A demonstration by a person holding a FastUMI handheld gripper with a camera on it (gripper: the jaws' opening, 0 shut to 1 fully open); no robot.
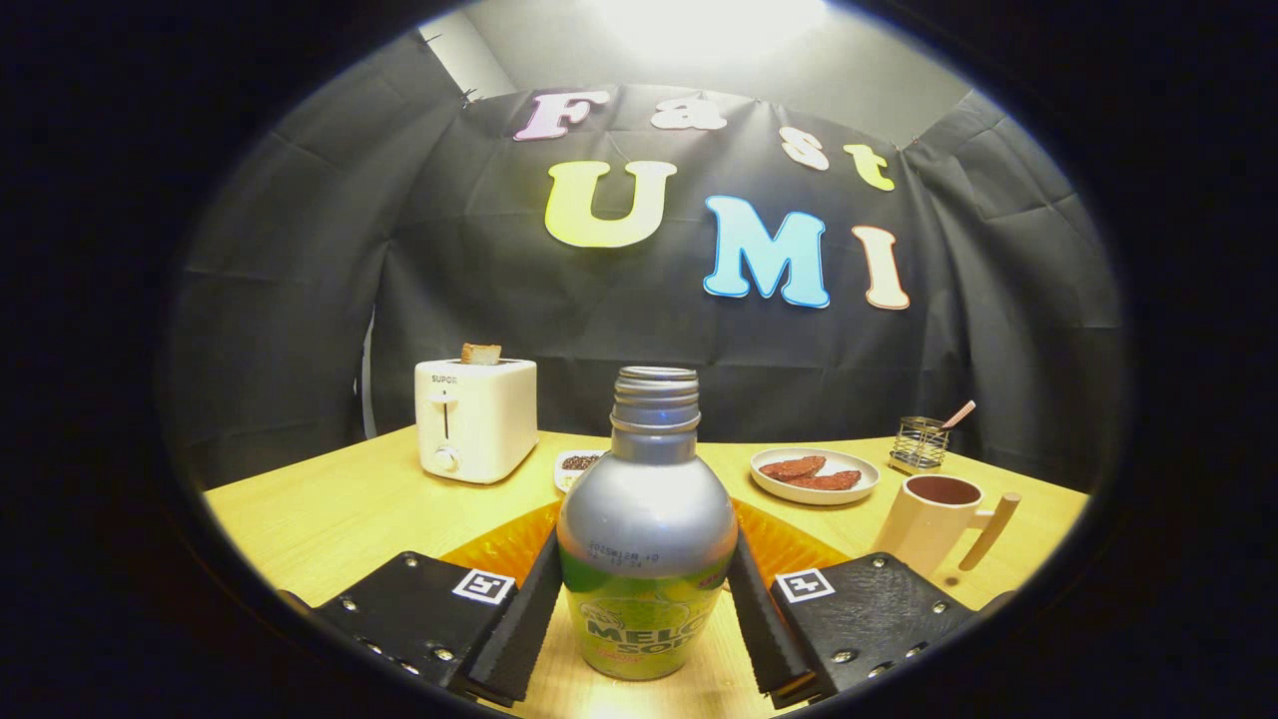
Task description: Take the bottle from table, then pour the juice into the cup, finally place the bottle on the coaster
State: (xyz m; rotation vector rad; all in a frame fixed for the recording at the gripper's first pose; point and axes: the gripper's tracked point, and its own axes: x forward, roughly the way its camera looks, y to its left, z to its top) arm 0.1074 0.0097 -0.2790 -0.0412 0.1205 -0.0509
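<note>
Claw (645, 609) clenched on the upright, uncapped soda bottle (646, 539): taking step seemingly done; next calls for tipping it over the right-hand cup (931, 524).

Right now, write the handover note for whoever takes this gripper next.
Gripper: both fingers press the sides of the open, capless soda bottle, which stands upright between them.
Things: an orange coaster lies on the table just behind the bottle. The cream cup with a wooden handle stands ahead, to the right of the fingers, dark inside; contents unclear. Toaster and a plate of food stand farther back.
Done: bottle gripped. Whether pouring has happened cannot be told.
Left: pour into the cup if not done, then set the bottle on the coaster.
</note>
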